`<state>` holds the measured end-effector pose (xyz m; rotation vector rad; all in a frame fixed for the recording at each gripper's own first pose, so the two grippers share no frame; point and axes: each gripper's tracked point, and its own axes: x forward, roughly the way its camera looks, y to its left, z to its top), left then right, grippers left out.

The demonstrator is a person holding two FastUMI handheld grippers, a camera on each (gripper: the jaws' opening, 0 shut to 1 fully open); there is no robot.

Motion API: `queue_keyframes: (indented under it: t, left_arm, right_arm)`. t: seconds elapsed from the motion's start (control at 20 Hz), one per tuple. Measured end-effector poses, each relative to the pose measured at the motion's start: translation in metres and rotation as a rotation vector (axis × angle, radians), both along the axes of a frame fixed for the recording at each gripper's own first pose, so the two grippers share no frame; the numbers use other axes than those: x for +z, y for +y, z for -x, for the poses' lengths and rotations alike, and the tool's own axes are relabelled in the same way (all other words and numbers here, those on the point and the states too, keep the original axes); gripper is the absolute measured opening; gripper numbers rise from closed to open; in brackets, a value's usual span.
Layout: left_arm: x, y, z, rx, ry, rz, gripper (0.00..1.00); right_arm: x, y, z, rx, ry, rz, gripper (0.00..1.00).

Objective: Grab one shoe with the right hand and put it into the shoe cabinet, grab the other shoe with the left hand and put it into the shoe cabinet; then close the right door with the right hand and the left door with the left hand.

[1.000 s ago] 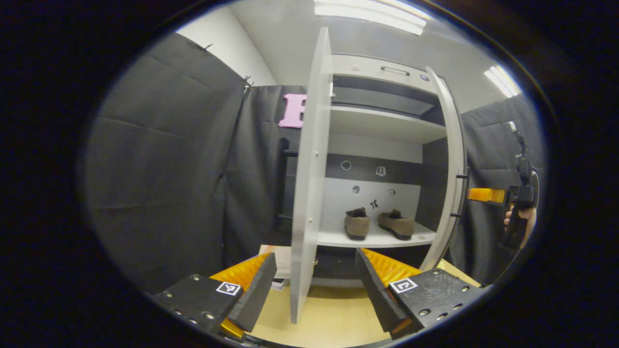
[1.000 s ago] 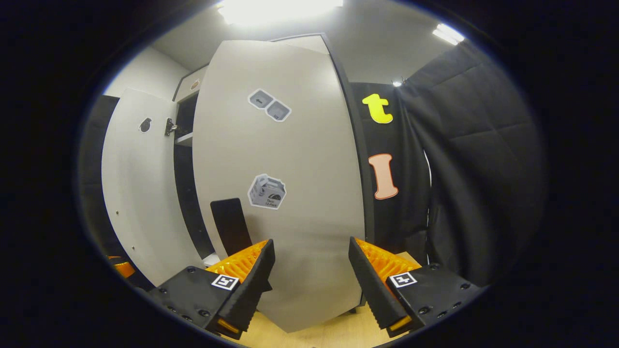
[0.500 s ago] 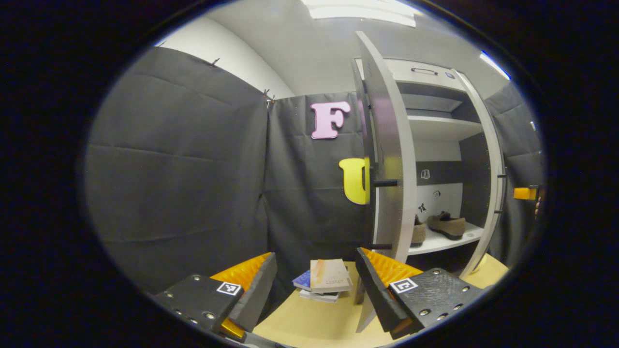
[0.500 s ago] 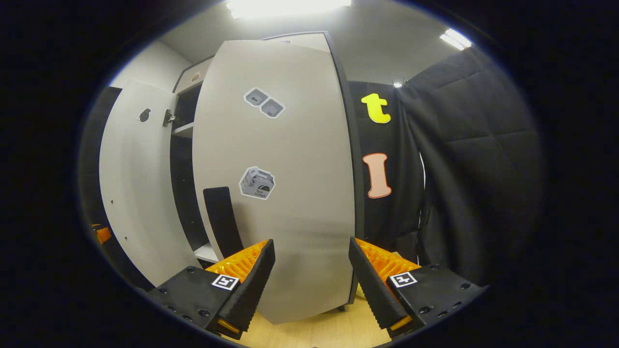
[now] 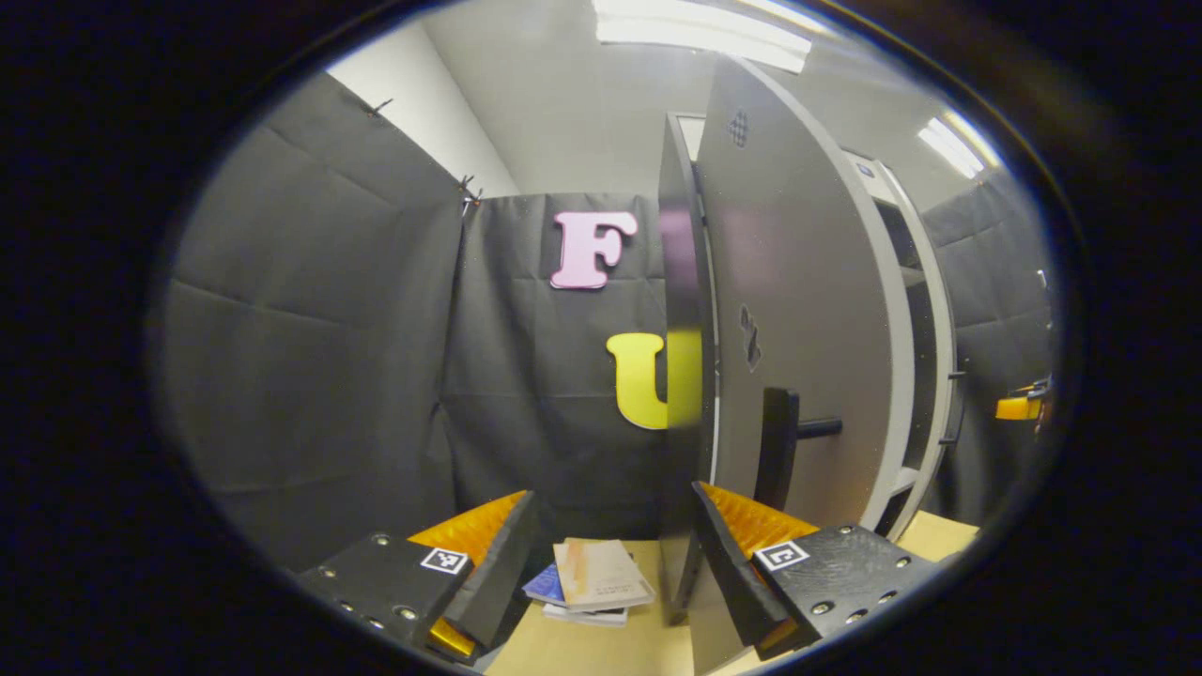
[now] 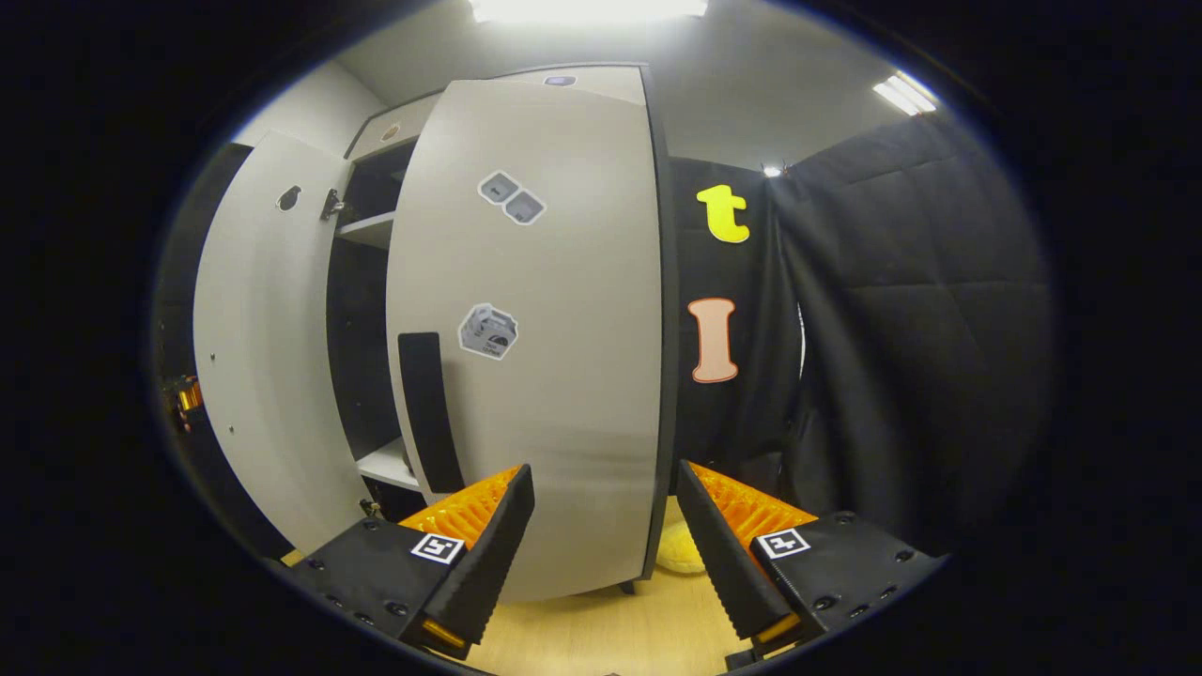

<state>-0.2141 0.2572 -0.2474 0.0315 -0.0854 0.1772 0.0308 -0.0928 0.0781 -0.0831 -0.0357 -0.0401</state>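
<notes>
Nearest in the left gripper view, our left gripper (image 5: 610, 554) has its fingers spread, with nothing between them. Just past the fingertips a small stack of books (image 5: 592, 582) lies on the counter (image 5: 601, 648). Beside the right-hand finger stands the edge of the left door (image 5: 798, 310), with its dark handle (image 5: 779, 451) a little above that finger. The door looks partly swung in. Far off at the right we see the other gripper as a small shape.

In the right gripper view, our right gripper (image 6: 606, 554) is also spread and empty. The right door (image 6: 554, 357) stands directly ahead of the fingers, close to them; whether the fingers touch it we cannot tell. Its handle (image 6: 427, 413) is above the left-hand finger. A dark gap to the cabinet (image 6: 366, 310) remains beyond that, so this door is not yet closed. The shoes are hidden behind the doors; we judge they are inside.

To do it well, we should push flat and steadily on the panel near the handle side, and finish the right door first.
</notes>
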Motion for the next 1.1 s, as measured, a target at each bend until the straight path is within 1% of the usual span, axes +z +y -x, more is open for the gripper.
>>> queue_keyframes:
  t: [0.05,0.1,0.15,0.25,0.3,0.35,0.4,0.45,0.6,0.7,0.75,0.8,1.1]
  left_arm:
    - [0.001,-0.001,-0.003,-0.023,0.011,0.006,1.00]
    - [0.001,-0.003,-0.003,-0.038,0.020,0.011,1.00]
    - [0.000,-0.004,-0.003,-0.039,0.027,0.008,0.93]
    - [0.004,-0.004,-0.004,-0.031,0.034,-0.032,0.92]
    - [0.006,-0.006,-0.004,-0.032,0.038,-0.043,0.99]
    - [0.006,-0.008,-0.004,-0.039,0.046,-0.036,0.99]
    - [0.007,-0.011,-0.006,-0.050,0.052,-0.018,0.92]
    - [0.007,-0.015,-0.007,-0.059,0.058,-0.003,0.92]
    - [0.004,-0.038,-0.010,-0.071,0.068,-0.008,0.92]
    - [0.004,-0.053,-0.011,-0.092,0.064,-0.012,0.92]
    - [0.003,-0.061,-0.012,-0.102,0.067,-0.008,0.99]
    - [0.002,-0.069,-0.016,-0.110,0.070,-0.006,0.99]
    - [0.001,-0.108,-0.031,-0.114,0.080,0.014,0.91]
  right_arm:
    - [-0.004,-0.005,0.002,-0.009,0.010,0.004,0.97]
    - [-0.007,-0.010,0.004,-0.020,0.016,0.004,0.97]
    - [-0.009,-0.014,0.007,-0.030,0.019,-0.001,0.97]
    - [-0.013,-0.021,0.009,-0.044,0.019,-0.022,0.97]
    - [-0.015,-0.023,0.009,-0.049,0.021,-0.036,0.97]
    - [-0.017,-0.024,0.010,-0.050,0.023,-0.051,0.97]
    - [-0.018,-0.025,0.012,-0.049,0.022,-0.065,0.98]
    - [-0.019,-0.027,0.013,-0.050,0.016,-0.073,0.98]
    - [-0.023,-0.034,0.016,-0.060,0.009,-0.081,0.97]
    - [-0.032,-0.034,0.012,-0.047,0.037,-0.096,0.97]
    - [-0.034,-0.033,0.012,-0.036,0.046,-0.103,0.97]
    - [-0.035,-0.033,0.012,-0.032,0.049,-0.105,0.97]
    - [-0.042,-0.041,0.010,-0.043,0.052,-0.117,0.97]
